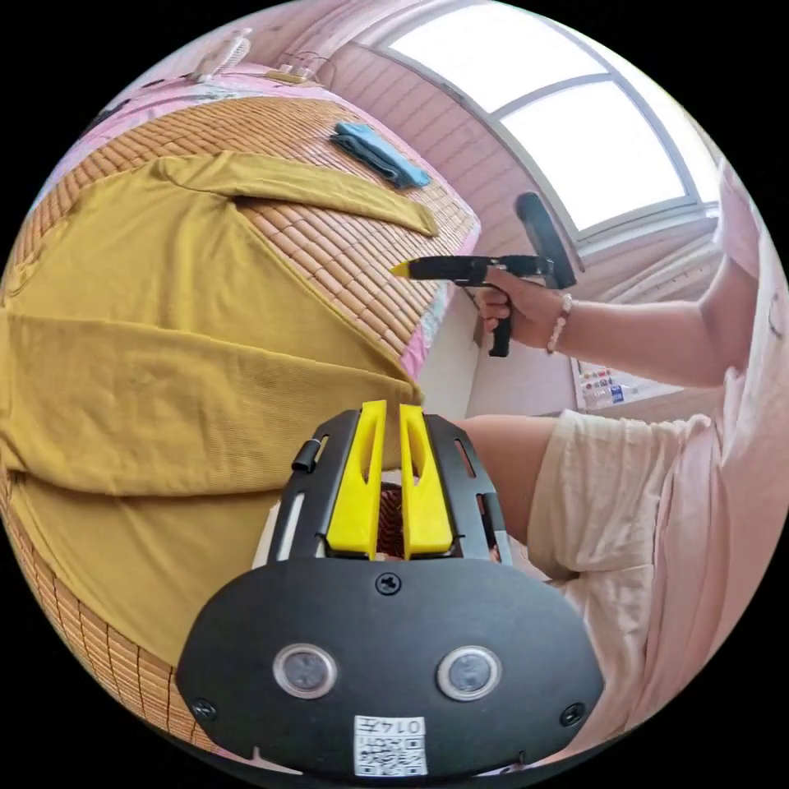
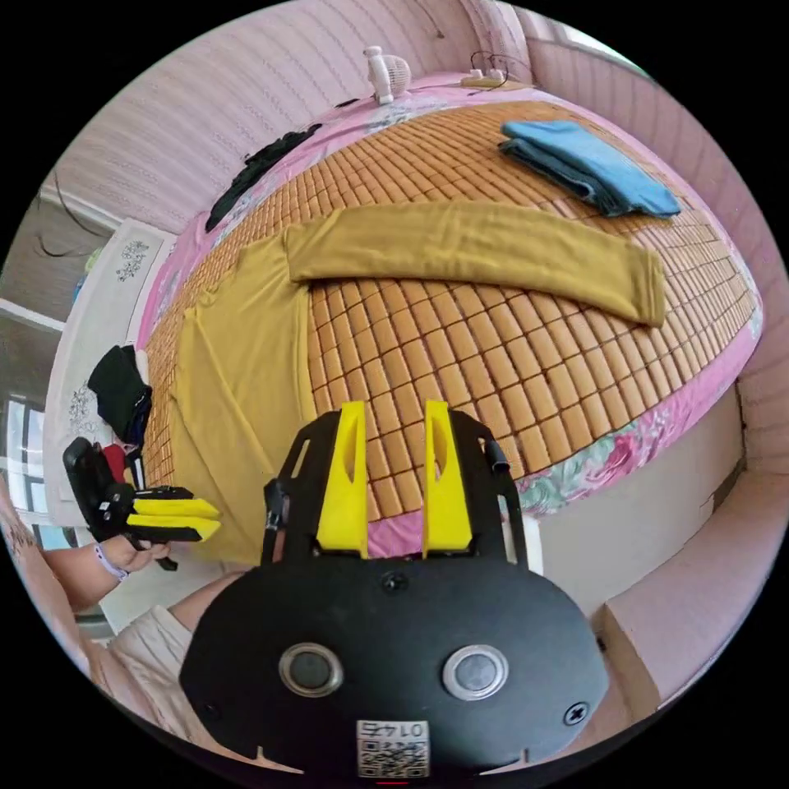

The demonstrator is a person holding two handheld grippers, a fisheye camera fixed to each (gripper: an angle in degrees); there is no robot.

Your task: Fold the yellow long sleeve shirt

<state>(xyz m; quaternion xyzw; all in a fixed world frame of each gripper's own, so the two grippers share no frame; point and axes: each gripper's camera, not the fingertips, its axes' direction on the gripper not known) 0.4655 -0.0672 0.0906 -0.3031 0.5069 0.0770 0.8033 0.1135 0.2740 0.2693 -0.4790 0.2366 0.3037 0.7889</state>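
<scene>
The yellow long sleeve shirt lies flat on a bamboo mat on a bed. One sleeve stretches straight out across the mat. The other sleeve lies folded across the body. My left gripper hovers at the shirt's near edge by the bed's side, its jaws a narrow gap apart with nothing between them. My right gripper is held in the air over the mat's near edge, open and empty, apart from the shirt.
A folded blue garment lies on the mat beyond the outstretched sleeve. A small white fan and dark clothing are at the far end of the bed. The person's leg stands beside the bed; a window is above.
</scene>
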